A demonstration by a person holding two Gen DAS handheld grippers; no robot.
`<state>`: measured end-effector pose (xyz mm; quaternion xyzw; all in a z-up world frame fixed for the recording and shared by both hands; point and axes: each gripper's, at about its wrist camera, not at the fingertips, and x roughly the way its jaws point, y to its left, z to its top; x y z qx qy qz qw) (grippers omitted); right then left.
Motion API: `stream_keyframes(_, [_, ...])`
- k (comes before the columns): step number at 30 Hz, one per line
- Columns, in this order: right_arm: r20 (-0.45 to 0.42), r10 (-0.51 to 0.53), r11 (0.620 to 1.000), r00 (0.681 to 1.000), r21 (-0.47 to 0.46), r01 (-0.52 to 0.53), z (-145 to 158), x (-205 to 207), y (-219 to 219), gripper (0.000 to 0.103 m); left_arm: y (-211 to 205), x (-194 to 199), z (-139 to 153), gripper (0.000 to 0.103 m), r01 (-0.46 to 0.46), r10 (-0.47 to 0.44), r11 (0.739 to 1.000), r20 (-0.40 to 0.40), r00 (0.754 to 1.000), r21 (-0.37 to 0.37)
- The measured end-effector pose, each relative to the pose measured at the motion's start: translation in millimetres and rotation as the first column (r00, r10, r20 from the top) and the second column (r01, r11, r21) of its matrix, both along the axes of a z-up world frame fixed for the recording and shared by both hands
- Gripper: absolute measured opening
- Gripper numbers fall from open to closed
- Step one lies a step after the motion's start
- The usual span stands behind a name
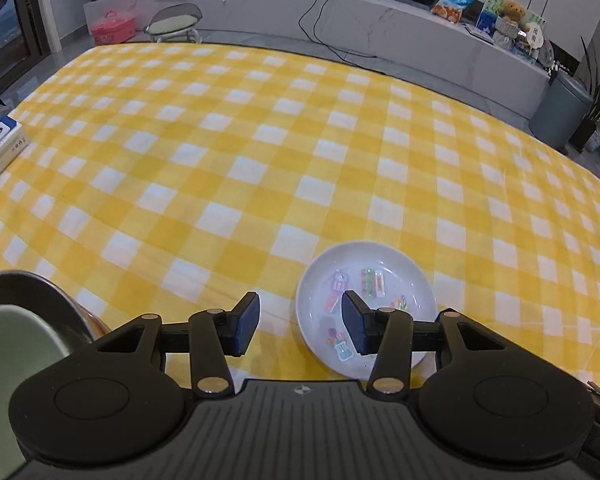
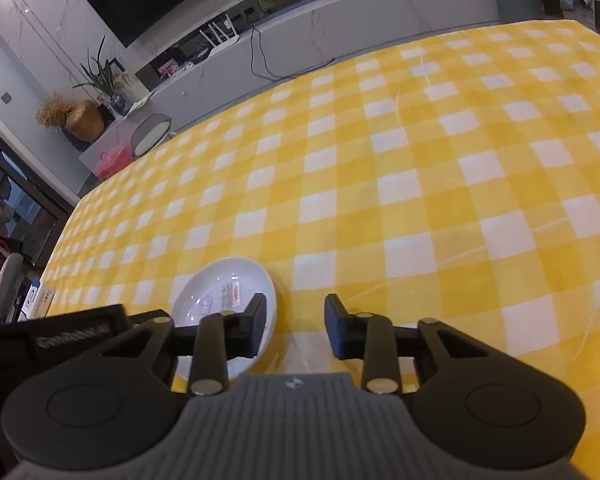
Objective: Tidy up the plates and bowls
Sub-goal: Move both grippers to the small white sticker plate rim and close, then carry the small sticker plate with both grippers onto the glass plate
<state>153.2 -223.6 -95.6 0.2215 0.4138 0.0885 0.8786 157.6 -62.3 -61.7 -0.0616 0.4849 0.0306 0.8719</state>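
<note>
A white plate (image 1: 396, 264) with small colourful pictures lies on the yellow checked tablecloth near the front edge. My left gripper (image 1: 300, 322) is open and empty above the cloth; its right finger hangs over the plate's left part. A pale green bowl (image 1: 8, 344) sits inside a metal bowl (image 1: 40, 296) at the far left of the left wrist view. In the right wrist view the plate (image 2: 224, 284) lies under the left finger of my right gripper (image 2: 296, 326), which is open and empty. The left gripper's body (image 2: 60, 336) shows at the left.
A white and blue box (image 1: 2, 140) lies at the table's left edge, also in the right wrist view (image 2: 38, 300). The checked cloth (image 2: 420, 180) covers the whole table. Beyond the far edge are a low marble shelf, a stool, cables and a bin.
</note>
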Motion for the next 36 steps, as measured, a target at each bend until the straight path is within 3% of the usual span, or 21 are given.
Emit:
stream_keyframes(5, [0.006,0.039,0.999,0.999,-0.035,-0.039,-1.5,0.5,10.1,0.018,-0.3,2.4,-9.5,0.049,0.004,-0.004,1.0,-0.029,1.0,-0.005])
stream_keyframes(7, [0.008,0.054,0.998,0.999,-0.037,-0.053,-2.7,0.3,12.7,0.013,0.1,3.0,-11.9,0.033,-0.001,0.0,1.0,-0.038,0.999,-0.016])
stream_keyframes(11, [0.012,0.073,0.997,0.997,-0.033,-0.072,-2.0,-3.0,16.5,0.004,-2.3,3.2,-16.4,0.015,0.016,-0.018,1.0,-0.051,0.999,-0.026])
stream_keyframes(16, [0.016,0.078,0.996,0.997,-0.05,-0.077,0.3,-7.2,19.5,0.002,-3.7,1.3,-16.1,0.008,0.018,-0.018,1.0,-0.035,0.999,-0.023])
stream_keyframes(26, [0.015,0.041,0.999,0.999,0.022,-0.041,13.6,-10.2,7.9,0.001,6.6,-7.3,4.3,0.006,-0.005,0.004,0.994,-0.012,1.0,-0.106])
stream_keyframes(36, [0.029,0.028,0.996,0.999,0.089,-0.03,35.9,-46.1,-6.4,0.001,14.5,-40.2,33.4,0.004,-0.004,0.007,0.98,0.013,1.0,-0.197])
